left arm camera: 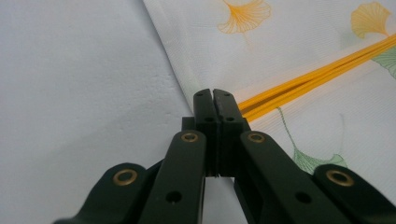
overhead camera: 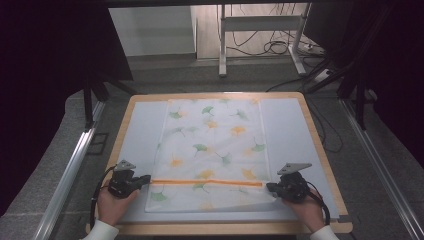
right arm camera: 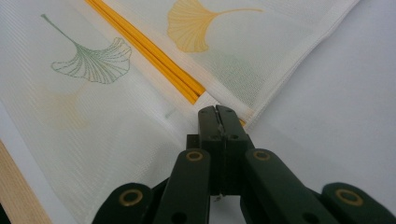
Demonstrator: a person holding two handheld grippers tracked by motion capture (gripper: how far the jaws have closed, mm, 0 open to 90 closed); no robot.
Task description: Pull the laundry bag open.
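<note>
Two grippers, both closed with nothing clearly pinched: my left gripper [overhead camera: 146,179] at the cloth's [overhead camera: 212,145] lower-left edge, my right gripper [overhead camera: 270,187] at its lower-right edge, each tip by the orange zipper [overhead camera: 206,182].

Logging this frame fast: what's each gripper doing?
Left gripper: shut, at the mesh bag's left edge.
Right gripper: shut, at its right edge.

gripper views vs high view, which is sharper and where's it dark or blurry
High view: table top evenly lit, surroundings near black, leaf-print mesh bag soft and low in detail. Left gripper view: bright and even, mesh weave and orange zipper crisp, left gripper arms nearest the lens slightly soft. Right gripper view: likewise sharp on the fabric, no glare, right gripper black with little detail.
</note>
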